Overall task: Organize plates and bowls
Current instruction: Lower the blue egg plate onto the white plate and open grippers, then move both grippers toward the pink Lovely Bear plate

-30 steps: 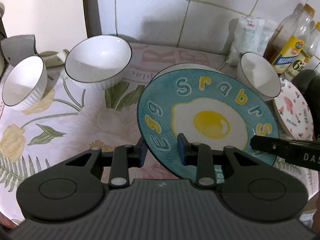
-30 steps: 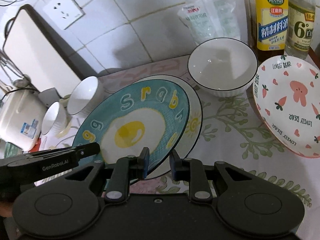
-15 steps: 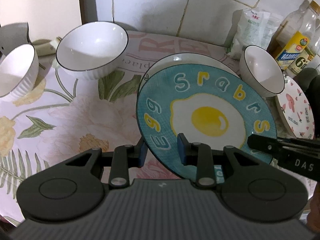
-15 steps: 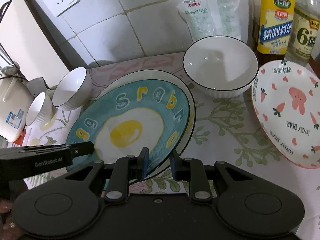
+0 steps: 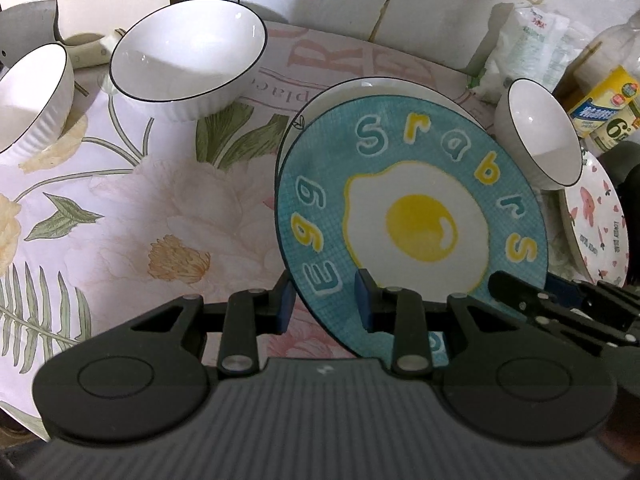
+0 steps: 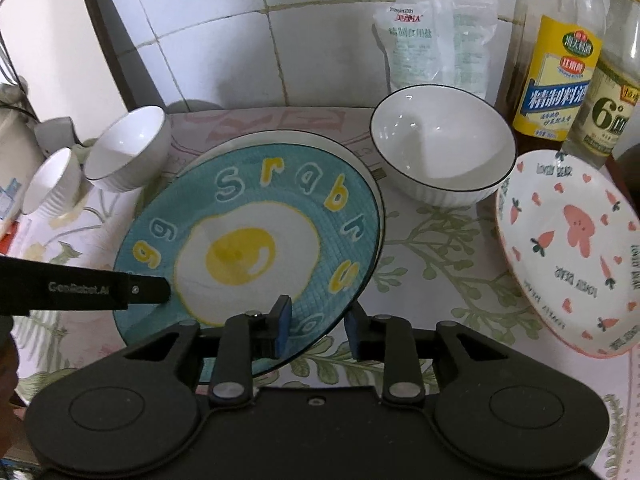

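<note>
As the right hand-held gripper (image 6: 316, 324) has just been opening, rim loose between its jaws, the egg plate (image 6: 256, 248) lies on the white plate (image 6: 360, 160). Left hand-held gripper (image 5: 326, 300) clamps the rim; release seems next.

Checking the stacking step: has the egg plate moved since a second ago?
Yes. The egg plate has shifted toward the white plate beneath, covering more of it. The right gripper has just been opening, rim between its jaws.

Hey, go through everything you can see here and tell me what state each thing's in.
egg plate: tilted over the white plate, near rim raised
white plate: flat, mostly covered
left gripper: shut on the egg plate's rim
right gripper: open, jaws just been opening, rim between them
white bowls: upright, empty
bunny plate: empty
</note>
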The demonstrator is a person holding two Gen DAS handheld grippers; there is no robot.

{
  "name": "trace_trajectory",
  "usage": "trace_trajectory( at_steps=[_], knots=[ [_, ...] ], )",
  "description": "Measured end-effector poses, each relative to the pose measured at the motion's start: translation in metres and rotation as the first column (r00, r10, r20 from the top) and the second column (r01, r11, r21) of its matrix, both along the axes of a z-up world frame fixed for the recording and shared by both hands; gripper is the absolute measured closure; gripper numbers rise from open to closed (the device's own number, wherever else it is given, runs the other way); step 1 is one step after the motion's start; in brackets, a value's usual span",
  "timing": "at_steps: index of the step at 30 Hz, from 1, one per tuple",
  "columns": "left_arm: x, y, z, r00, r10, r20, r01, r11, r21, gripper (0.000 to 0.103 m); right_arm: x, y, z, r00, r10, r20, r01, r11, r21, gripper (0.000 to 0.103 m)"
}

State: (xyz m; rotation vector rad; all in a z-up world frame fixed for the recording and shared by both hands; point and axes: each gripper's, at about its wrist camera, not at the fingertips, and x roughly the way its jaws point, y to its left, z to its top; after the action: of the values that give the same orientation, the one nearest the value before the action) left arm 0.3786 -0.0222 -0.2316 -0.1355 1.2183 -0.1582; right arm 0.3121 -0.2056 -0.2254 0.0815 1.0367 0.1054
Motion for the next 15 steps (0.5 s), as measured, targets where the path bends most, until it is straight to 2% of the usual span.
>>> trace_trajectory(
  at_steps=[3, 8, 15],
  knots=[
    [0.003, -0.004, 0.006, 1.0, 0.005, 0.009, -0.006, 1.0, 0.029, 0.071, 0.005, 0.004, -0.003, 1.0, 0.001, 0.001, -0.001, 0.998, -0.063, 0.066],
    [0.003, -0.001, 0.016, 1.0, 0.017, 0.02, -0.018, 1.0, 0.014, 0.071, 0.007, 0.002, -0.01, 1.0, -0.009, 0.0, 0.009, 0.998, -0.069, 0.066],
    [-0.018, -0.002, 0.037, 0.998, -0.047, 0.036, 0.044, 0.996, 0.071, 0.065, -0.008, -0.005, 0.008, 0.999, -0.009, 0.052, 0.01, 1.0, -0.004, 0.066]
  ],
)
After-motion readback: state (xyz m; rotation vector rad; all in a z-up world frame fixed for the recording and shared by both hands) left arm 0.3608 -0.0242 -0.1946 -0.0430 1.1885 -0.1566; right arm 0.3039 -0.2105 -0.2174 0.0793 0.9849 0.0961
